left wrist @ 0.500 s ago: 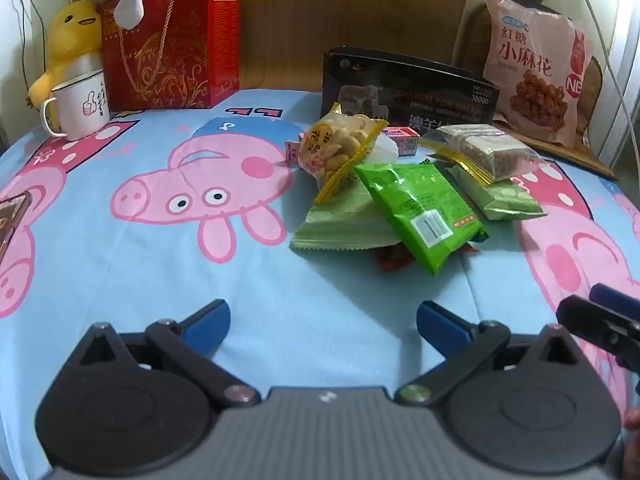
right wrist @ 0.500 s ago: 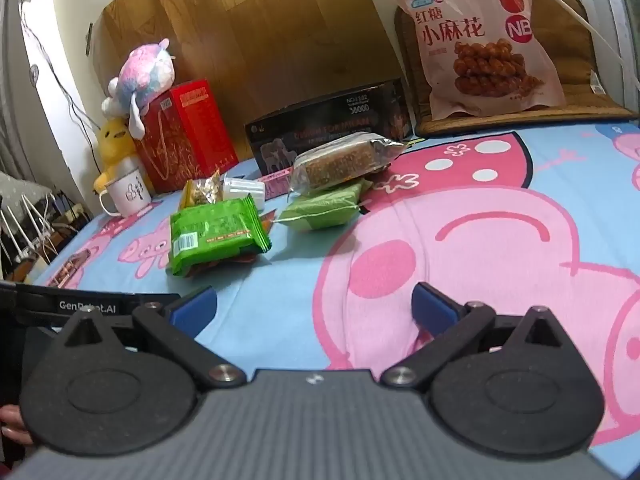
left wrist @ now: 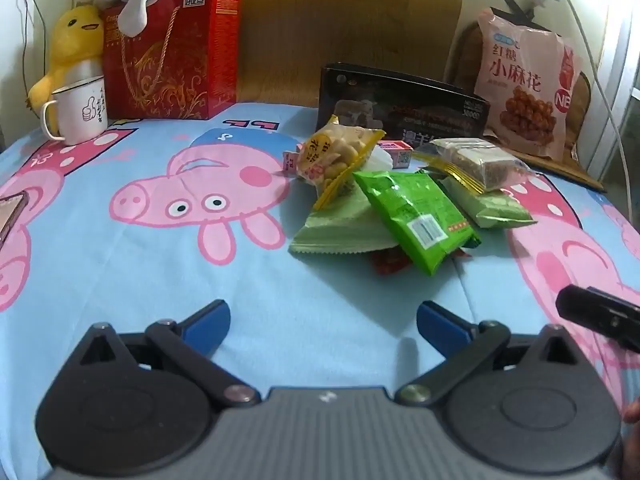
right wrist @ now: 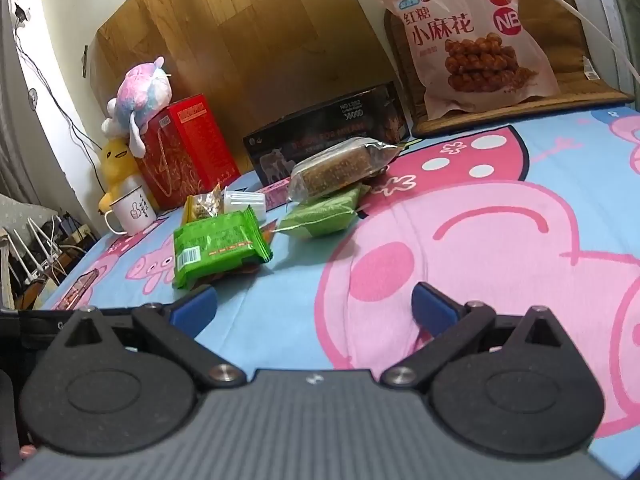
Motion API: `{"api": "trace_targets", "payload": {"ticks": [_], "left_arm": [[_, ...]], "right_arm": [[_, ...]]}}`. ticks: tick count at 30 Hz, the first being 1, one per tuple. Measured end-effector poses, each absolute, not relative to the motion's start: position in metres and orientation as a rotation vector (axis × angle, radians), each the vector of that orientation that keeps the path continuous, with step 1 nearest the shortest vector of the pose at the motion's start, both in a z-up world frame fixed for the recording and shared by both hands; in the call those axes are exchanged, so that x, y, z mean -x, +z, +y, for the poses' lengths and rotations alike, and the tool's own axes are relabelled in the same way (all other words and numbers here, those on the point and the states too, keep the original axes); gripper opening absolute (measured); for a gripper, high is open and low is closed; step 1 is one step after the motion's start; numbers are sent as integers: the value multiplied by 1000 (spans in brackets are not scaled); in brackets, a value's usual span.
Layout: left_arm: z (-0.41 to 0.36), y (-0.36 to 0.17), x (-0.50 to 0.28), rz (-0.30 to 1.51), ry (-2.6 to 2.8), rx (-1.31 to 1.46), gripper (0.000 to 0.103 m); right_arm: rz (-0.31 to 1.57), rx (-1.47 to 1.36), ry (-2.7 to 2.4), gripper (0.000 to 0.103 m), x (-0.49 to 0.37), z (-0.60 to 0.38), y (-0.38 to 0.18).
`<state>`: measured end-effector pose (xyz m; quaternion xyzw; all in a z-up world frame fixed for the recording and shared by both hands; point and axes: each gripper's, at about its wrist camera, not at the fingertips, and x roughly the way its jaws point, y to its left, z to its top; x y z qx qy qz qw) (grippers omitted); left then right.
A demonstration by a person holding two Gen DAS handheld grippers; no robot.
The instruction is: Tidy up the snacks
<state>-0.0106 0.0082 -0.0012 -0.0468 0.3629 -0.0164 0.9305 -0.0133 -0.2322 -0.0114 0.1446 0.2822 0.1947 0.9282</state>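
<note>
Green snack packet (left wrist: 416,220) tops the heap on the bedsheet (left wrist: 160,272), at one o'clock from the wide-open, empty left gripper (left wrist: 322,320), long axis running eleven to five, while the equally spread right gripper (right wrist: 314,308) sits nearer, packet at eleven o'clock.

Spreading across the whole foreground: a light blue bedsheet (left wrist: 132,280) printed with pink cartoon pigs. Standing behind it, a brown wood-grain headboard (right wrist: 248,52), leaning against a cream wall (right wrist: 68,12). Hanging down that wall at the left, thin dark cables (right wrist: 60,108). Lying at the far right corner, a brown woven mat (right wrist: 576,80), with a white cord (right wrist: 592,28) crossing above it. Showing beyond the bed's left edge, a cluttered floor area with white racks (right wrist: 36,248).
</note>
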Motion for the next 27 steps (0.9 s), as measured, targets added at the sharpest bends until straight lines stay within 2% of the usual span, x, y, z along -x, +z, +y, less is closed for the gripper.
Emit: {"api": "trace_targets", "payload": {"ticks": [20, 27], "left_arm": [[21, 0, 15, 726, -67, 173, 103], [11, -4, 17, 710, -56, 104, 103]], "right_arm": [[574, -279, 398, 103, 12, -226, -14], [573, -284, 399, 103, 12, -226, -13]]}}
